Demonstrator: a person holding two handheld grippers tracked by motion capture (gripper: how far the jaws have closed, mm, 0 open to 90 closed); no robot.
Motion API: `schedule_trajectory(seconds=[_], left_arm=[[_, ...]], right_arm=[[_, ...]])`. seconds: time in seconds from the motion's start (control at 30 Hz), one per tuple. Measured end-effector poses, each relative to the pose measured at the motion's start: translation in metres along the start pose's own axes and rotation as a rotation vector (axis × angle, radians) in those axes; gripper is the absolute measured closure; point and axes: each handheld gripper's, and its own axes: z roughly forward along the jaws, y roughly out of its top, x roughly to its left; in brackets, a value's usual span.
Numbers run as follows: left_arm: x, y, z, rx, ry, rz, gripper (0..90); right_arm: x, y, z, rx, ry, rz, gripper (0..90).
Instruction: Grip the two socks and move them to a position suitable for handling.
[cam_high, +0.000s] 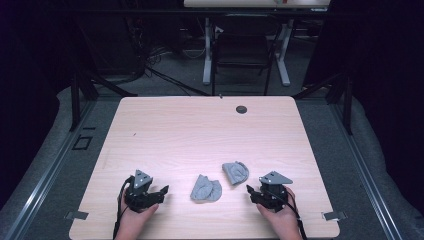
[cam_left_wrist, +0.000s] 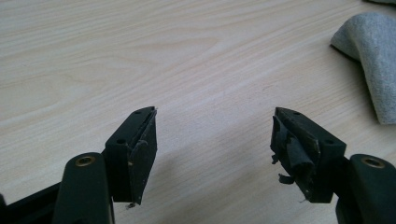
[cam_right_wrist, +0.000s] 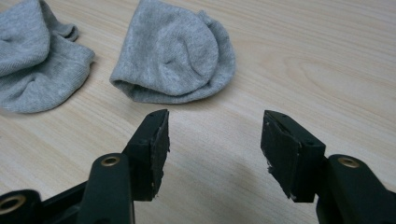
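The bench (cam_high: 165, 130) is pale wood, with a small dark disc (cam_high: 241, 109) near its far edge. Two grey socks lie close to the near edge, apart from each other: the left sock (cam_high: 206, 189) crumpled at the middle, the right sock (cam_high: 235, 172) a little farther in. The left gripper (cam_high: 161, 192) sits by the near-left corner, jaws wide apart, holding nothing. The right gripper (cam_high: 250, 191) sits toward the near-right corner, just beside the right sock, jaws likewise spread and empty.
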Motion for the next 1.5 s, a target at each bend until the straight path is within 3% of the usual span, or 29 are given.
schedule_trajectory(seconds=[0.27,0.53,0.63,0.83,0.97,1.1,1.33,1.37,1.5], left_arm=[[-0.005,0.001,0.0,-0.005,0.0,0.017,32.2],[-0.009,0.001,-0.001,-0.012,-0.038,0.009,35.7],[-0.012,0.001,-0.001,-0.023,-0.049,0.024,35.9],[-0.015,0.001,0.0,-0.03,-0.062,0.005,37.4],[-0.02,0.003,0.0,-0.023,-0.044,0.017,37.9],[-0.024,0.006,0.001,-0.016,-0.073,0.034,36.5],[-0.041,0.016,-0.004,-0.016,-0.122,0.07,47.3],[-0.042,0.017,-0.004,-0.014,-0.12,0.081,48.5],[-0.052,0.024,-0.002,-0.006,-0.114,0.108,52.7]], right_arm=[[0.0,0.0,-0.001,-0.005,0.002,0.001,41.9],[0.003,0.002,-0.001,-0.002,0.001,-0.01,43.5],[0.005,0.003,0.0,-0.017,0.012,-0.001,44.5],[0.009,0.004,-0.002,-0.011,0.023,-0.008,47.3],[0.012,0.006,-0.003,-0.014,0.034,-0.009,48.3],[0.015,0.008,-0.006,-0.027,0.035,-0.025,47.4],[0.025,0.014,-0.006,-0.031,0.066,-0.043,48.0],[0.03,0.016,-0.005,-0.031,0.087,-0.039,51.1],[0.041,0.023,-0.007,-0.03,0.093,-0.052,58.4]])
